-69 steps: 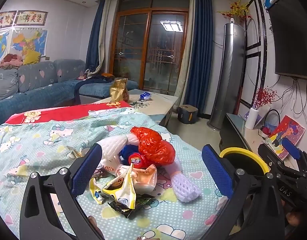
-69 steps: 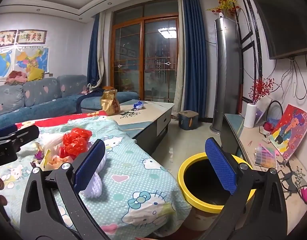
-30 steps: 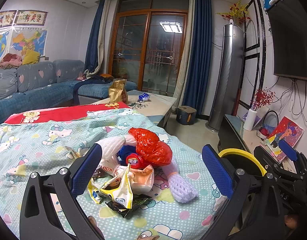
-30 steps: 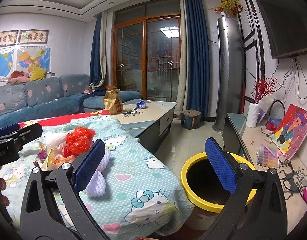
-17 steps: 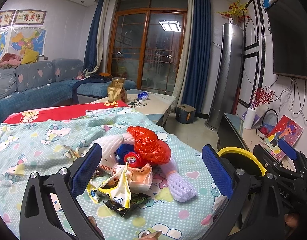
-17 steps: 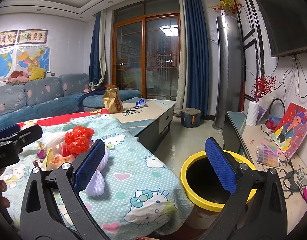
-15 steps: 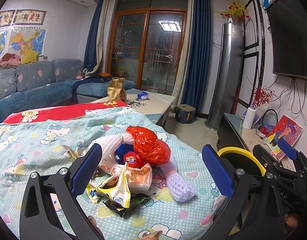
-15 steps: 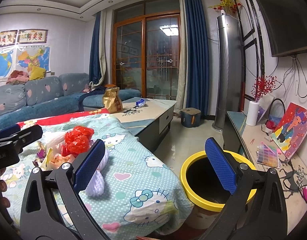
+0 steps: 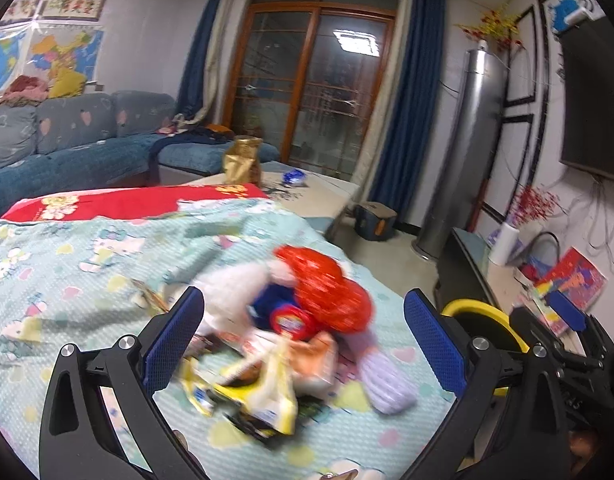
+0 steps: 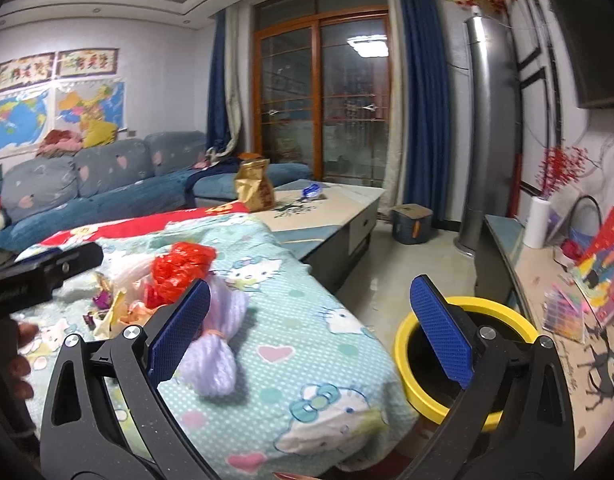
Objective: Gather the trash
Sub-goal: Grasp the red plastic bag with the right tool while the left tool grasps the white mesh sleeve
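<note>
A pile of trash lies on a light-blue cartoon-print cloth [image 9: 67,264]: a red plastic bag [image 9: 327,292], white foam netting [image 9: 231,292], a purple foam net [image 9: 387,380], a yellow wrapper [image 9: 267,396] and a round red-lidded item [image 9: 289,318]. My left gripper [image 9: 303,344] is open and empty, just short of the pile. My right gripper [image 10: 311,328] is open and empty, between the pile's purple net [image 10: 217,344] and a yellow-rimmed bin [image 10: 467,356] on the floor. The red bag [image 10: 179,272] shows left of it. The bin's rim also shows in the left wrist view [image 9: 483,312].
A coffee table [image 10: 331,208] with a gold bag [image 10: 255,190] and a blue wrapper [image 10: 313,190] stands behind the cloth. A blue sofa [image 10: 87,188] lies at left. A TV cabinet [image 10: 547,280] with clutter runs along the right wall. A silver tower unit [image 10: 491,140] and a small box [image 10: 413,224] stand at the back.
My left gripper has moved closer to the trash pile, which now looks larger and motion-blurred. My right gripper has shifted slightly left toward the cloth. Both stay open.
</note>
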